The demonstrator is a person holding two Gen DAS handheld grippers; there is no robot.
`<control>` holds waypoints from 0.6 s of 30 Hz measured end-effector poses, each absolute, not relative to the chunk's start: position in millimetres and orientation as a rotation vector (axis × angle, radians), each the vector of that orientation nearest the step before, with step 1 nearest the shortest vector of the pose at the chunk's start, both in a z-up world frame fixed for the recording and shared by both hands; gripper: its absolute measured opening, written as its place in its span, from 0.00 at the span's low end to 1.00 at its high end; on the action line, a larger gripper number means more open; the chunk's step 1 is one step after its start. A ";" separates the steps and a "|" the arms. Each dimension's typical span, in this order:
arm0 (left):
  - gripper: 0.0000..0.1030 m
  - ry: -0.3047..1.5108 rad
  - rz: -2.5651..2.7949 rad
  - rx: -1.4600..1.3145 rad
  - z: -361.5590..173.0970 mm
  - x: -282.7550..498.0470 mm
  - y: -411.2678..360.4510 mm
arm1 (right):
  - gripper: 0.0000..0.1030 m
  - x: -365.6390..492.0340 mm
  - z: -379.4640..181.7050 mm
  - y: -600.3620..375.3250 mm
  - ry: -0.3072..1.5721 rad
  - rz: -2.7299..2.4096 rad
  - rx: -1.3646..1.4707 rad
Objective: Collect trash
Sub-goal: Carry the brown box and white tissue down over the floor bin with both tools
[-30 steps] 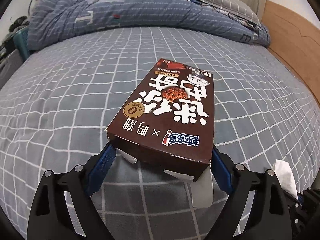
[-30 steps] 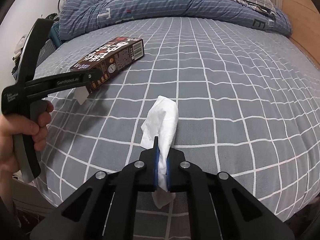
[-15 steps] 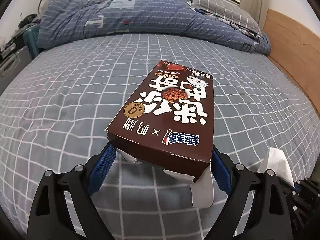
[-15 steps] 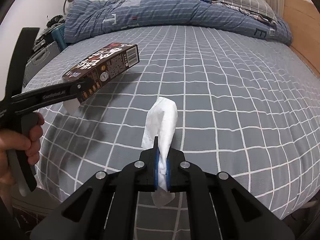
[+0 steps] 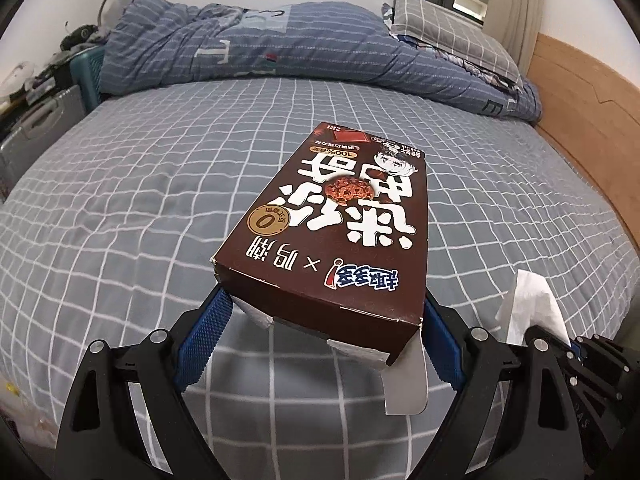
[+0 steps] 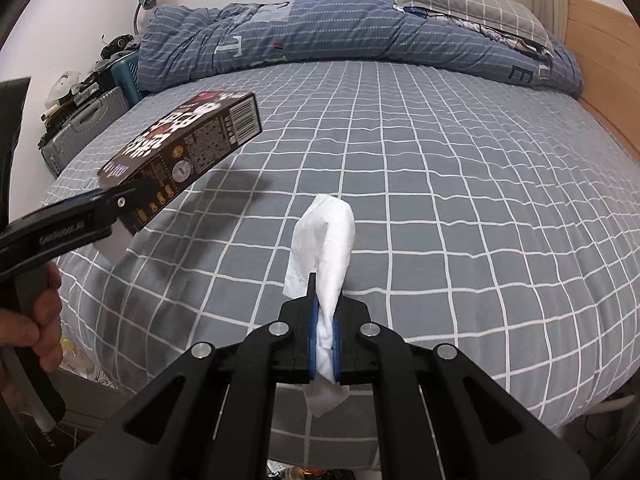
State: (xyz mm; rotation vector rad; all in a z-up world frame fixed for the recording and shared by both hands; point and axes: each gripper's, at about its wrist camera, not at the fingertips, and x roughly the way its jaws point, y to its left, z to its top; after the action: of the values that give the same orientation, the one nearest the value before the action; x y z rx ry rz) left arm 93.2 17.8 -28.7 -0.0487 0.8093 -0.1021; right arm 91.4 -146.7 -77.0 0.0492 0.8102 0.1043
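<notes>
My left claw clamps a brown cardboard biscuit box, lifted above the grey checked bed. My right claw pinches a crumpled white tissue. Both pieces are collected; next I need a bin, none visible.

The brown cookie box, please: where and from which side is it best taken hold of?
Grip the brown cookie box across its width at the near, opened end, pads on the two narrow long sides, coming in along its length. It is flat and long, so those sides are parallel and fit the jaws. The left hand-held gripper holds it so, clear of the bed.
</notes>
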 end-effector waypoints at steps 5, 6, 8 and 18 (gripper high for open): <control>0.84 0.798 -0.089 -0.047 -25.0 70.0 23.8 | 0.05 78.3 -71.8 -142.7 0.799 0.105 0.054; 0.84 0.795 -0.088 -0.047 -23.5 64.7 25.5 | 0.05 76.0 -70.1 -142.0 0.796 0.106 0.054; 0.84 0.790 -0.085 -0.059 -20.4 55.0 29.9 | 0.05 69.7 -66.1 -141.3 0.788 0.107 0.055; 0.84 0.770 -0.090 -0.067 -7.8 6.5 32.9 | 0.05 35.6 -57.2 -134.8 0.767 0.105 0.032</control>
State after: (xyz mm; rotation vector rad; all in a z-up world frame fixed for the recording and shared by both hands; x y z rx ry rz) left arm 6.5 32.9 -7.8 -0.0675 0.7702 -0.0902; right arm 35.6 -134.8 -57.2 0.0325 0.7673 0.1047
